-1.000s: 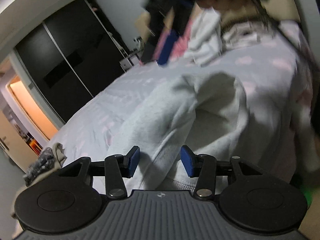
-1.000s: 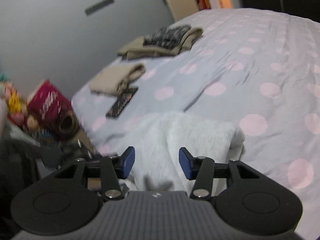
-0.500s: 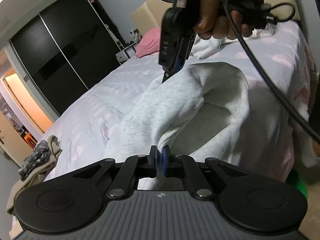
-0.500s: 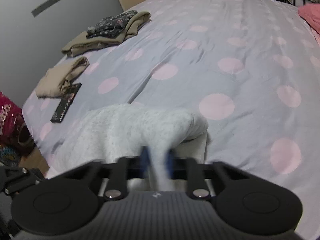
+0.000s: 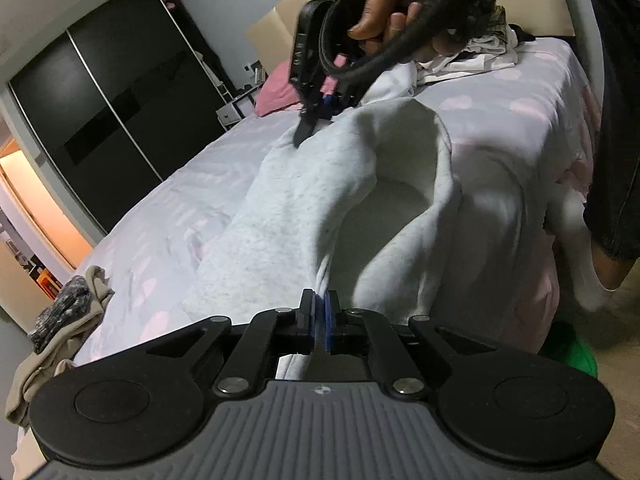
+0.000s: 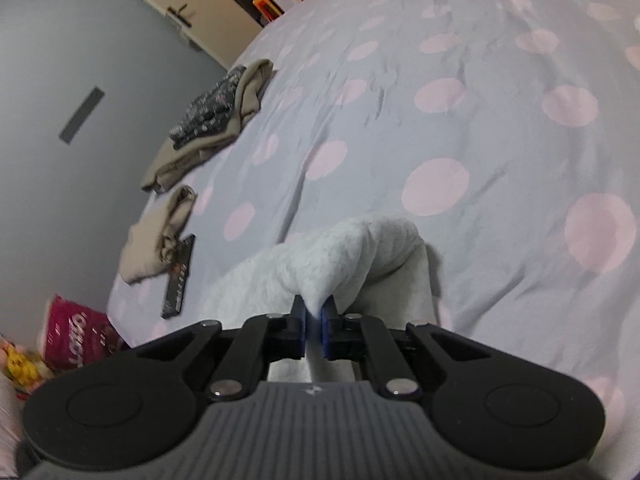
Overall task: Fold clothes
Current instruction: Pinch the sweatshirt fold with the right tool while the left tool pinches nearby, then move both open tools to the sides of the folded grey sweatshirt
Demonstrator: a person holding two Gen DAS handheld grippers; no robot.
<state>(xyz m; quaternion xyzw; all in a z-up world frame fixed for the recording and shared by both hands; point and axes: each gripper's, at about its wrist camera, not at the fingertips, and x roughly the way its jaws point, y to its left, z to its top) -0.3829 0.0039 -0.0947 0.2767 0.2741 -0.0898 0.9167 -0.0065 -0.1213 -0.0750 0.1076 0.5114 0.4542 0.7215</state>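
A light grey fleece garment [image 5: 304, 216] lies on the polka-dot bed [image 5: 160, 224], hanging partly over its near edge. My left gripper [image 5: 320, 320] is shut on the garment's near edge. My right gripper [image 5: 316, 120], seen in the left wrist view held by a hand, is shut on the garment's far edge. In the right wrist view the right gripper [image 6: 314, 326] pinches a bunched fold of the garment [image 6: 352, 256] above the bed cover [image 6: 460, 120].
Folded beige and dark patterned clothes [image 6: 216, 120] lie at the bed's far end, a beige piece [image 6: 160, 236] and a dark flat remote-like object [image 6: 178, 276] nearby. White clothes [image 5: 480, 56] are piled by the headboard. A pink bag [image 6: 76, 340] sits on the floor.
Both grippers closed from open onto the grey garment's edges. The garment is now pulled up and stretched between them; the right gripper has moved along the bed.
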